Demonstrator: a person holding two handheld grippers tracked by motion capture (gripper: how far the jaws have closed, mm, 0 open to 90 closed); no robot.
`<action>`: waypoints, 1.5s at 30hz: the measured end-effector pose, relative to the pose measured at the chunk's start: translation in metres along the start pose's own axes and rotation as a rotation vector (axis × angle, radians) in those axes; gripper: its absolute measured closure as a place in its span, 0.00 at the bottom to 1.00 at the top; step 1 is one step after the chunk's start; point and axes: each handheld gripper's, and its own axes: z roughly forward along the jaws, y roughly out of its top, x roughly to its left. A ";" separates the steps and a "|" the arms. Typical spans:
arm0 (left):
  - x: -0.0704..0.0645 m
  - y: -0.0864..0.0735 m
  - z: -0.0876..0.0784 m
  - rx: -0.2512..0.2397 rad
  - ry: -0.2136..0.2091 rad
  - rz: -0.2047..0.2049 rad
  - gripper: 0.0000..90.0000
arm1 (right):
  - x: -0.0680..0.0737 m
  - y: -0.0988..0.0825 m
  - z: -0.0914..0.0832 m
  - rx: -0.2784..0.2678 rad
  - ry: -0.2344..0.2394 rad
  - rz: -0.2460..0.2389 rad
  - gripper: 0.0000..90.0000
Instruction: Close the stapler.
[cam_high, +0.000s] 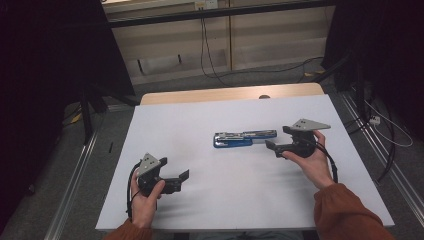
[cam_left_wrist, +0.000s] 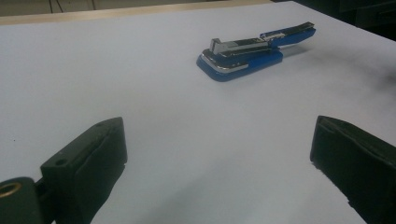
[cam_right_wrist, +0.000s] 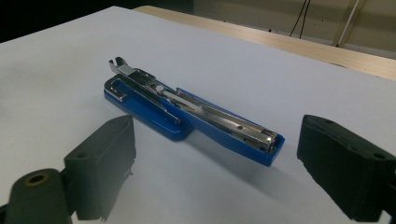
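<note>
Both pairs of black jaws stand wide apart, with nothing clamped between them.

The white rectangular table (cam_high: 200, 200) carries the flat-lying blue plastic stapler with its silver metal staple track swung open (cam_high: 245, 139), just right of the tabletop's centre. The right gripper (cam_high: 280, 139), at three o'clock from the centre, points at the stapler's near end; its pads sit just short of it and either side, not touching. The left gripper (cam_high: 181, 181), at about seven o'clock, is well apart from the stapler and faces it across bare tabletop.
</note>
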 end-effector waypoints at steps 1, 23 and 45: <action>0.000 0.000 0.000 -0.001 -0.001 0.000 0.04 | 0.001 -0.002 -0.001 0.003 0.001 -0.002 0.14; -0.005 0.004 0.008 -0.008 -0.002 0.049 0.10 | 0.002 -0.023 -0.033 -0.018 -0.045 0.003 0.41; -0.010 0.028 0.040 -0.019 -0.048 0.073 0.07 | -0.004 -0.027 -0.023 0.017 -0.019 -0.010 1.00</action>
